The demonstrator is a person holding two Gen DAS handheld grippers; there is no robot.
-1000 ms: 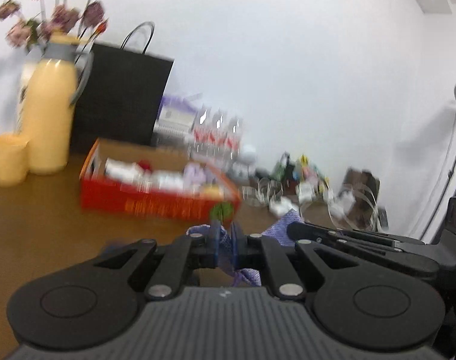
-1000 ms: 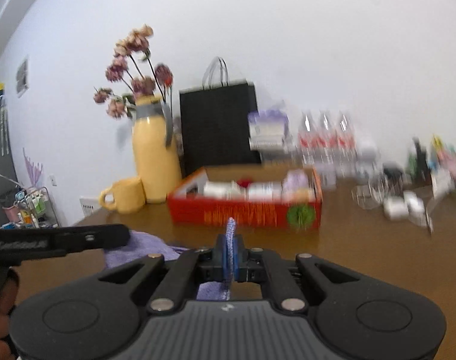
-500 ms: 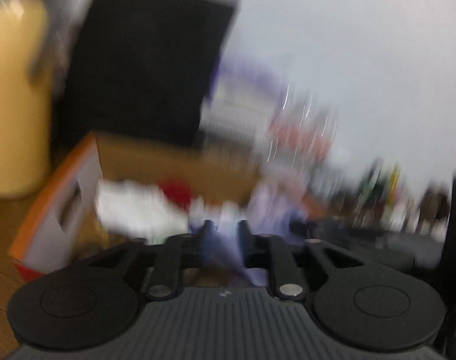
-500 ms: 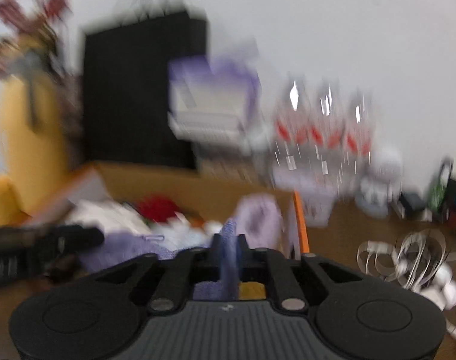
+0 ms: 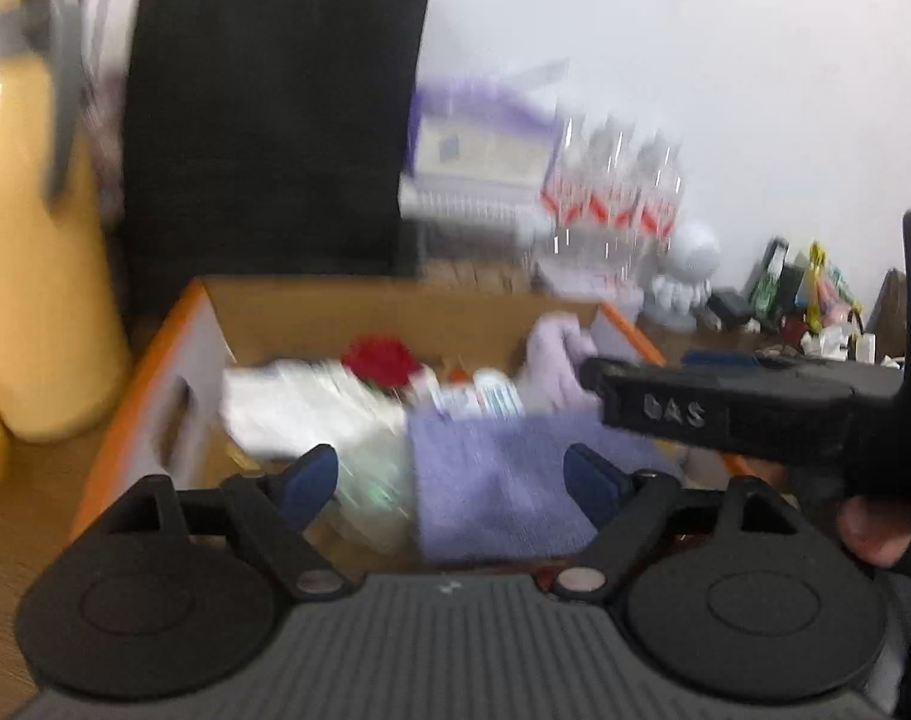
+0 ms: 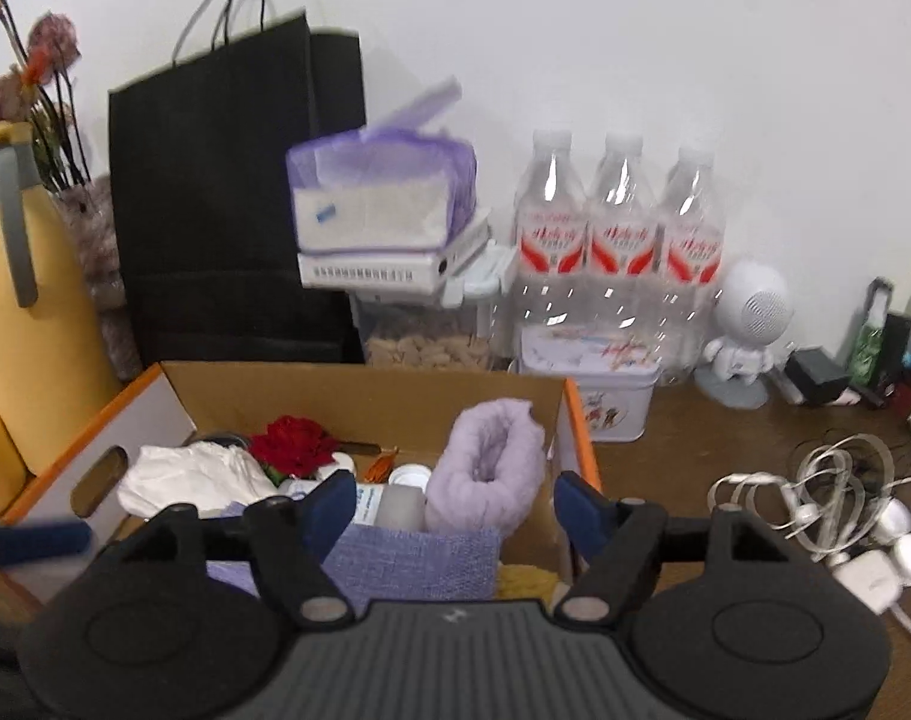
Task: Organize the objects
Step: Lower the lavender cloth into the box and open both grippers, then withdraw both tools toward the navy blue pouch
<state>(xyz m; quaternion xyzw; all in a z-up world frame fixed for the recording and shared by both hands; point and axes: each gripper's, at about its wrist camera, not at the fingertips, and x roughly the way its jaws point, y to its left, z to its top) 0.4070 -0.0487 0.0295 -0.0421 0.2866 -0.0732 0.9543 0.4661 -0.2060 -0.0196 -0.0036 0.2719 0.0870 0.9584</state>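
Note:
An orange-rimmed cardboard box (image 6: 65,468) (image 5: 197,312) sits on the brown table. A folded purple cloth (image 5: 503,486) (image 6: 413,561) lies in the box's near end, on top of its contents. My left gripper (image 5: 455,483) is open and empty just above the cloth. My right gripper (image 6: 461,507) is open and empty over the same end of the box. The right gripper's finger (image 5: 725,414) crosses the left wrist view from the right. In the box are a rolled lilac towel (image 6: 485,468), a red flower (image 6: 290,444) and white packets (image 6: 185,474).
A yellow jug (image 6: 17,324) with dried flowers and a black paper bag (image 6: 227,198) stand behind the box. Three water bottles (image 6: 620,252), a tissue pack (image 6: 377,198), a tin (image 6: 587,390), a white figurine (image 6: 749,330) and tangled white cables (image 6: 845,498) lie to the right.
Both grippers carried the purple cloth forward over the box, then opened. The cloth now lies in the box, released from both.

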